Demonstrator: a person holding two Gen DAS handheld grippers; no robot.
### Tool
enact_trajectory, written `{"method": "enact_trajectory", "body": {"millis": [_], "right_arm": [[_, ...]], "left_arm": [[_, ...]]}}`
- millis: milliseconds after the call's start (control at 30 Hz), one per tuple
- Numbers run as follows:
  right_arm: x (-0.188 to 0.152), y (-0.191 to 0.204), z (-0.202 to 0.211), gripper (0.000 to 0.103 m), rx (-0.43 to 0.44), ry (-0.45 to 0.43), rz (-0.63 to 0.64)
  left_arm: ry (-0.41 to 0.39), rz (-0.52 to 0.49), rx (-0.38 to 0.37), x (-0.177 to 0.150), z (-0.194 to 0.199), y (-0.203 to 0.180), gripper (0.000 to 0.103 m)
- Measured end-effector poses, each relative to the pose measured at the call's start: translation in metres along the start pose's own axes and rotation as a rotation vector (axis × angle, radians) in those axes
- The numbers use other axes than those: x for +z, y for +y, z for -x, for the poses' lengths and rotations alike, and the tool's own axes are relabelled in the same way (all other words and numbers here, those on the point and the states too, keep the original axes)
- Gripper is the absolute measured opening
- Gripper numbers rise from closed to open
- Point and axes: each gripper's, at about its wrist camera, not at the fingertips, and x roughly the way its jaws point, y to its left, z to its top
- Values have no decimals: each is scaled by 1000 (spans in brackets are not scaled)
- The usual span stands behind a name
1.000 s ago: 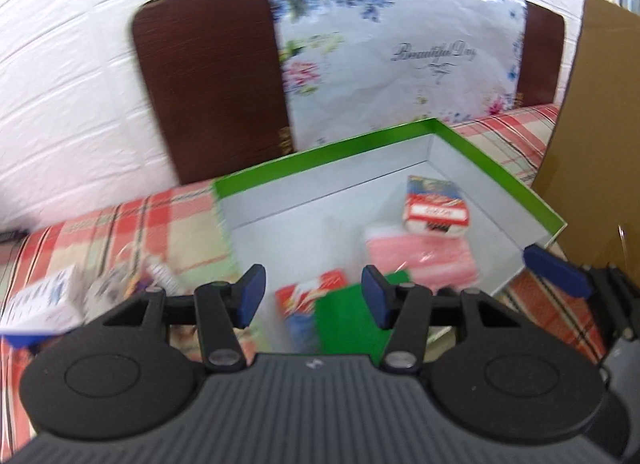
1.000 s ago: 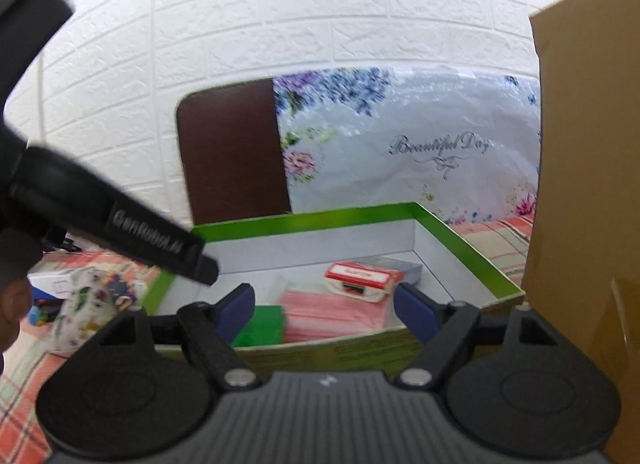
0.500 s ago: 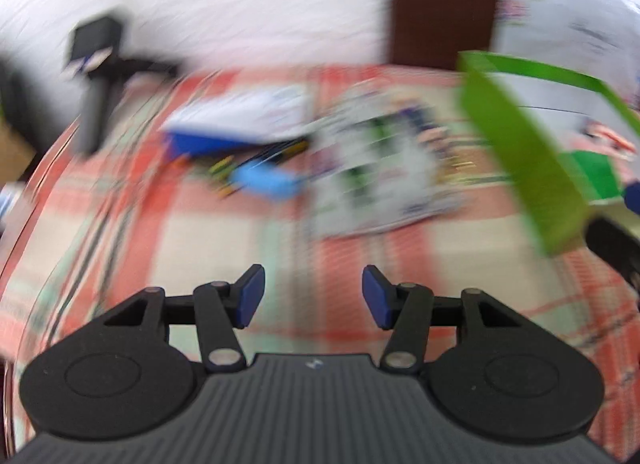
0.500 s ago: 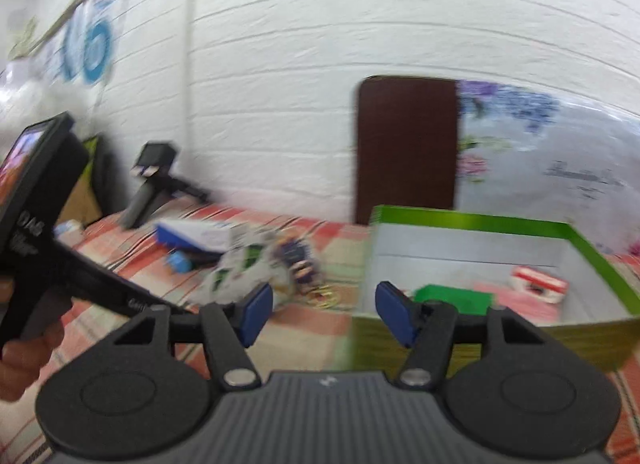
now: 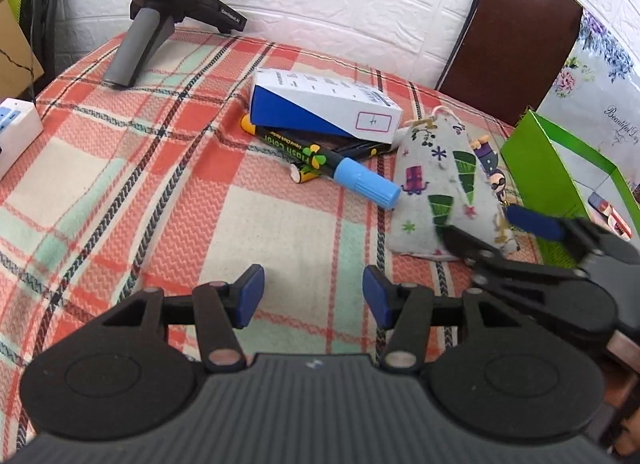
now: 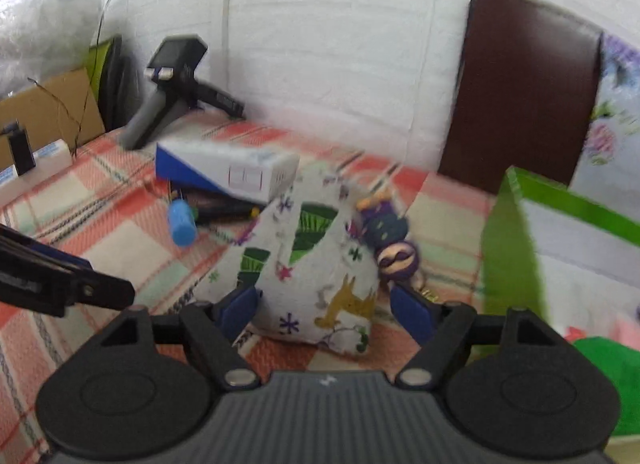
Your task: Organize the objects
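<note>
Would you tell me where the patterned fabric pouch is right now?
In the right wrist view the patterned fabric pouch lies on the plaid cloth, between the blue-and-white box and the green box.

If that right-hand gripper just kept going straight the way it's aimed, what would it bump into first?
Most likely the printed fabric pouch. It sits directly ahead of the right gripper, between its opening jaws, which do not seem to touch it yet. The picture is blurred, so depth is uncertain.

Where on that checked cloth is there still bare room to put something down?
The widest bare stretch of the plaid tablecloth runs from the left gripper to the white power strip and grey-handled device. It is crowded where the blue-and-white box, markers and printed cloth pouch bunch against the green box.
</note>
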Motion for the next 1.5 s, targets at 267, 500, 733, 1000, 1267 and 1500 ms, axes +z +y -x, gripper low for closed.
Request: {"method": "enact_trajectory", "body": {"millis": [267, 500, 733, 1000, 1267, 1500], "right_arm": [[-17, 9, 45, 29, 119, -1, -3], [-71, 23, 125, 33, 275, 36, 20], [-86, 1, 141, 76, 231, 38, -74], [-71, 19, 112, 41, 283, 1, -77], [-36, -17, 167, 40, 68, -325, -30], [-24, -95, 148, 41, -65, -321, -162]], "left_arm": [[-4, -12, -31, -6, 13, -1, 57], [2, -118, -190, -27, 36, -25, 85], [73, -160, -264, -46, 28, -51, 95], [78, -113, -306, -43, 35, -67, 49], [-203, -330, -417, 6, 86, -147, 50], [-174, -414, -465, 39, 34, -224, 51]]}}
